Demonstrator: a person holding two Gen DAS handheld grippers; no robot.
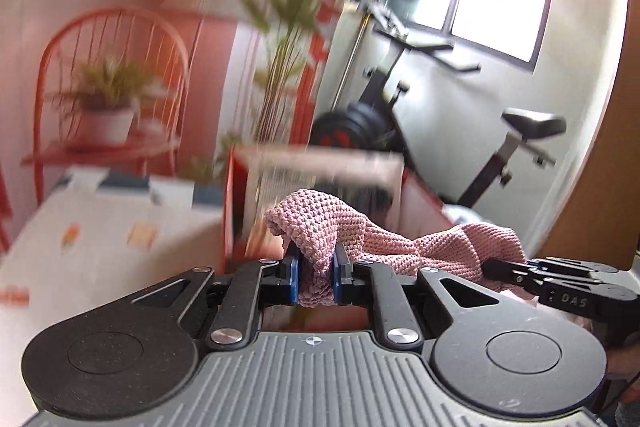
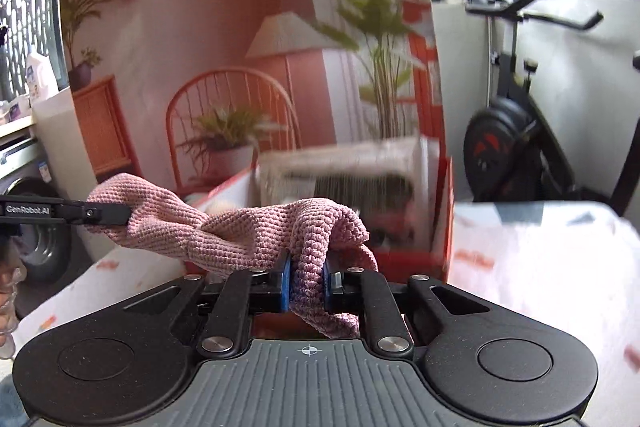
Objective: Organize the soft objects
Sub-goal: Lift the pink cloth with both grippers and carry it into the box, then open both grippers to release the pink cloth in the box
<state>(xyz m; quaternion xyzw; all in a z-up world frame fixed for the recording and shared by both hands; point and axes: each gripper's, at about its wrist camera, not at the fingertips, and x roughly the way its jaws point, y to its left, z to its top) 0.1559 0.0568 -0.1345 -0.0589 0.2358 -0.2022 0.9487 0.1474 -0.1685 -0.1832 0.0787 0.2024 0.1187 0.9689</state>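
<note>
Left wrist view: left gripper point(image 1: 316, 277) closed down on a bunched end of the pink crocheted cloth point(image 1: 320, 231), blue pads pinching it on both sides. Cloth runs off to the right, held in the air, where the right gripper point(image 1: 492, 265) enters side-on with its tip against the far end. Behind the cloth, blurred: a red box with a pale ribbed basket point(image 1: 320, 179) in it, on a white patterned table covering point(image 1: 100, 227). Black exercise bike point(image 1: 480, 131) at back right.

Right wrist view: right gripper point(image 2: 307, 285) clamped tight on a fold of the cloth point(image 2: 248, 235). The cloth stretches left to the left gripper point(image 2: 124, 214), seen side-on and touching the cloth's end; its opening cannot be judged here. Basket point(image 2: 340, 171) just behind, blurred.
</note>
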